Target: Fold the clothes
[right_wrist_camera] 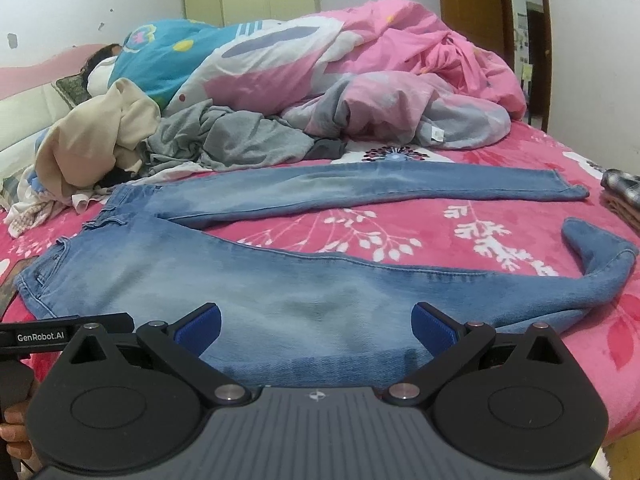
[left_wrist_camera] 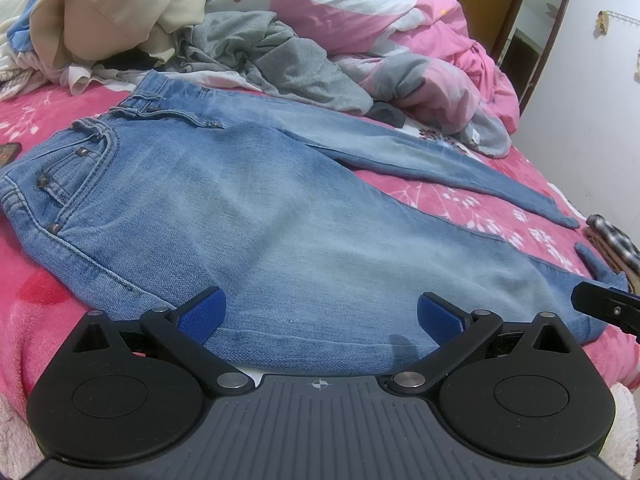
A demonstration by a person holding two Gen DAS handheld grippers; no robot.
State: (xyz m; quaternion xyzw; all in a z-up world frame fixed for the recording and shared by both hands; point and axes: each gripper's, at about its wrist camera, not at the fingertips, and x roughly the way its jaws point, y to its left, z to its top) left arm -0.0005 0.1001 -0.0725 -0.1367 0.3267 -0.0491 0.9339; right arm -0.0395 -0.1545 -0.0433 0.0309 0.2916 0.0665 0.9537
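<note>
My left claw (left_wrist_camera: 322,316): blue-padded jaws spread wide, nothing between them, hovering at the near edge of the faded light-blue denim jeans (left_wrist_camera: 248,216). My right claw (right_wrist_camera: 316,326): jaws likewise apart and empty, over the same near leg further toward the hem.

Jeans lie flat, front up, on the bright pink floral fleece blanket (right_wrist_camera: 400,236), directly ahead of both claws. Long axis runs left to right across my view: waistband (left_wrist_camera: 36,184) to my left, hems to my right. Legs splayed in a V, apart with blanket showing between. Far leg (right_wrist_camera: 360,186) lies straight; near-leg hem (right_wrist_camera: 600,252) is curled up and back on itself.

Judgement: left claw is nearer the waistband and hip, right claw nearer the knee and hem. Near leg probably needs lifting by its near edge and carrying away from me onto the far leg, so both claws would work along the same long edge. Curled hem would want flattening first.

Behind the jeans: crumpled grey knit garment (right_wrist_camera: 240,140), beige jacket heap (right_wrist_camera: 96,140), rumpled pink quilt (right_wrist_camera: 400,60). Unfolded, untouched.
</note>
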